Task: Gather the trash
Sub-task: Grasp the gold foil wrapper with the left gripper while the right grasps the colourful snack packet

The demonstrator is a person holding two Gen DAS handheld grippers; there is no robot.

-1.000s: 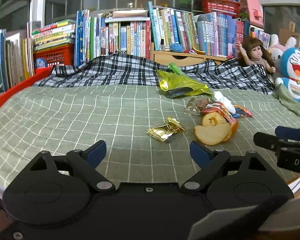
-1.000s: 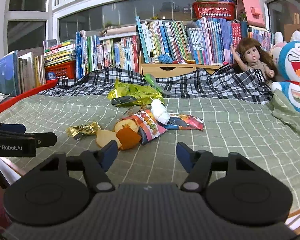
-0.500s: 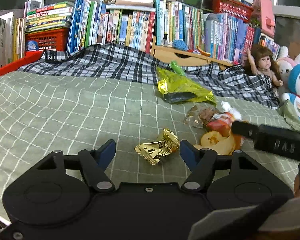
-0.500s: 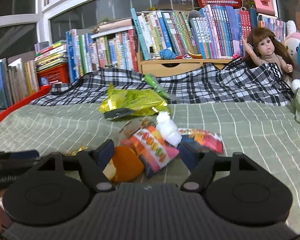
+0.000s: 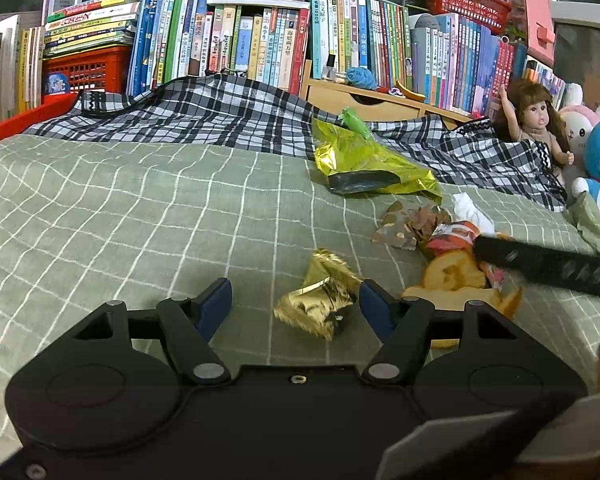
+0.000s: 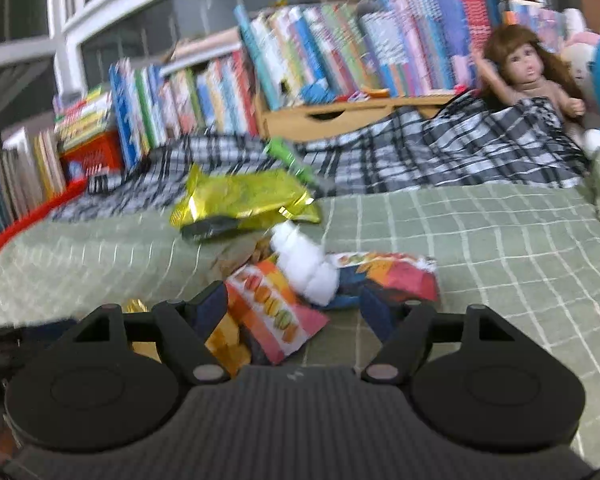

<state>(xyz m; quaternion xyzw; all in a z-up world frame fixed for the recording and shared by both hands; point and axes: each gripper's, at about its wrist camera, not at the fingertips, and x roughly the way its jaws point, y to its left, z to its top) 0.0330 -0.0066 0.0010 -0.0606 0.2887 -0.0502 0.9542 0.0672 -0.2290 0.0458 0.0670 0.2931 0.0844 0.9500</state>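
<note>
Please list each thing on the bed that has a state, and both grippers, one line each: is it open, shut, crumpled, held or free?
Left gripper: open, gold wrapper between its jaws.
Gold wrapper: crumpled, lying free.
Right gripper: open over the pile.
Orange packet: lying flat, not gripped.
Tissue: crumpled, on the pile.
Yellow bag: lying flat.
Peels: loose, untouched.

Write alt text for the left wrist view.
The open left gripper straddles a crumpled gold wrapper on a green checked bedspread. To its right lie fruit peel and snack wrappers, with a yellow bag and bookshelves behind.
</note>
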